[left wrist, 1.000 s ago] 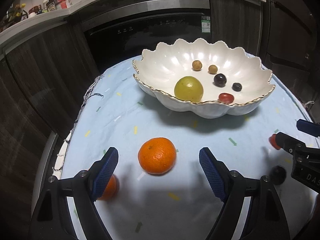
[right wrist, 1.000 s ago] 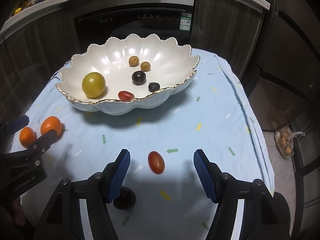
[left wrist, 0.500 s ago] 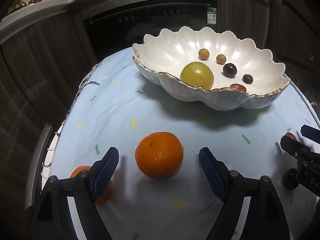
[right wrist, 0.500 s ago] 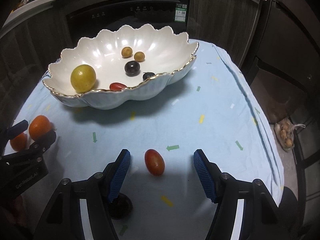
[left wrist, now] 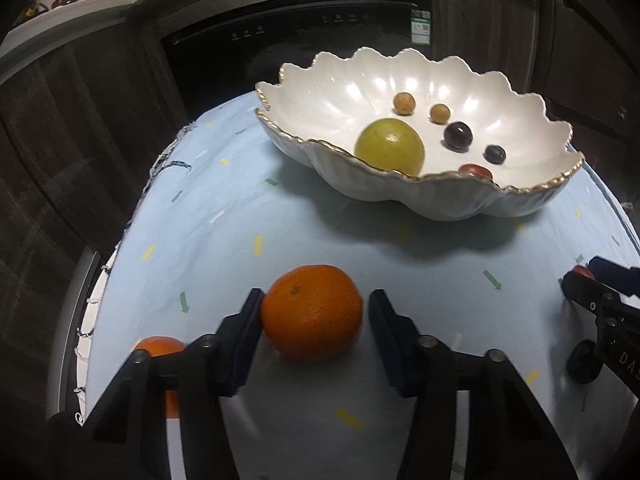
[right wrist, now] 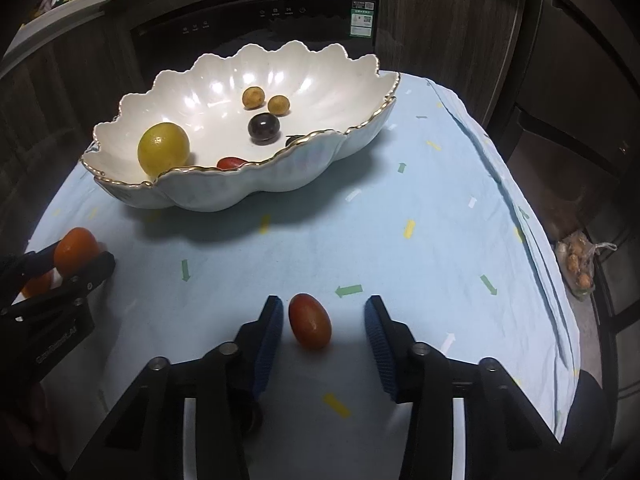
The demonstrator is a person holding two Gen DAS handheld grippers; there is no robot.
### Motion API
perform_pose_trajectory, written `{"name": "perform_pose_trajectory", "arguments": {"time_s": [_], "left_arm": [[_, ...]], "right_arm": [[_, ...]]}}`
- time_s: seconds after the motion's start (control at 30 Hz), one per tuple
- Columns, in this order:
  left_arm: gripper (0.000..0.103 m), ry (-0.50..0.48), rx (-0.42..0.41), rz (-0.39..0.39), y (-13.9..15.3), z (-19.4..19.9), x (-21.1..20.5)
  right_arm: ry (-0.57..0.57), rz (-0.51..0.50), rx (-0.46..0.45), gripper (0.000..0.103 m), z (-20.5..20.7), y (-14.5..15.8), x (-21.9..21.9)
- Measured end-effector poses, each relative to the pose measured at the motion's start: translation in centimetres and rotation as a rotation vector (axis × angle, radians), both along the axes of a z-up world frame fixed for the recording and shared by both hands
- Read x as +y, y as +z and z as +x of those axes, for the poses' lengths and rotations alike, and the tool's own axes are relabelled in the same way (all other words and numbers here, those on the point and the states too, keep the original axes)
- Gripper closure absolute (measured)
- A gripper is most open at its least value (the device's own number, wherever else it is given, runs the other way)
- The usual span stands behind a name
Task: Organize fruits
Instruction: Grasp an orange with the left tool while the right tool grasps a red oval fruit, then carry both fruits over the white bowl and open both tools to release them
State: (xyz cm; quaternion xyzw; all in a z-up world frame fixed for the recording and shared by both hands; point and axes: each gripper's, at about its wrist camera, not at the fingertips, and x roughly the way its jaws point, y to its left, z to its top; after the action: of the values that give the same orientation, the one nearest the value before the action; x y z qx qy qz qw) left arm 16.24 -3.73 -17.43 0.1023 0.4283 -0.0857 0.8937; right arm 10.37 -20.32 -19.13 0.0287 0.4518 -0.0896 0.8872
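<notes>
Left gripper [left wrist: 312,312]: fingers closing around the orange [left wrist: 313,311] on the tabletop [left wrist: 360,248]. Left pad touching or almost touching the peel, right pad just beside it with a thin gap; not yet pinched.

Right gripper [right wrist: 320,320]: fingers closing around the small red tomato [right wrist: 310,321], resting on the blue cloth [right wrist: 420,208]. Left pad just beside the tomato, right pad apart from it; no grip yet.

Second orange [left wrist: 160,350]: on the cloth, partly hidden behind the left finger of the left gripper.

Dark round fruit [left wrist: 582,367]: on the cloth beneath the right gripper body, partly hidden.

White scalloped bowl [right wrist: 280,184]: gold-edged rim, standing at the far side of the cloth, well apart from both grippers. Contents: one yellow-green round fruit [right wrist: 163,148], two small tan fruits [right wrist: 253,97], one dark plum [right wrist: 263,127], one smaller dark berry [left wrist: 494,154], one red tomato [right wrist: 230,163] near the front rim.

Plastic bag of small fruits [right wrist: 580,264]: on the floor, right of the tabletop.
</notes>
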Motion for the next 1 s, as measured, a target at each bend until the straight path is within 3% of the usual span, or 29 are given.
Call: {"name": "perform_pose_trajectory", "arguments": {"time_s": [0.23,0.6,1.0], "left_arm": [[0.058,0.0,-0.003,-0.004,0.0,-0.1,0.2],[0.058,-0.01,-0.009,-0.013,1.2,-0.9,-0.1],[0.058,-0.023,-0.011,-0.022,3.8,-1.8,-0.8]], "right_arm": [[0.028,0.0,-0.008,0.081,-0.2,0.0,0.5],[0.029,0.012,-0.03,0.081,-0.5,1.0,0.3],[0.029,0.02,-0.098,0.081,-0.9,4.0,0.1]]}}
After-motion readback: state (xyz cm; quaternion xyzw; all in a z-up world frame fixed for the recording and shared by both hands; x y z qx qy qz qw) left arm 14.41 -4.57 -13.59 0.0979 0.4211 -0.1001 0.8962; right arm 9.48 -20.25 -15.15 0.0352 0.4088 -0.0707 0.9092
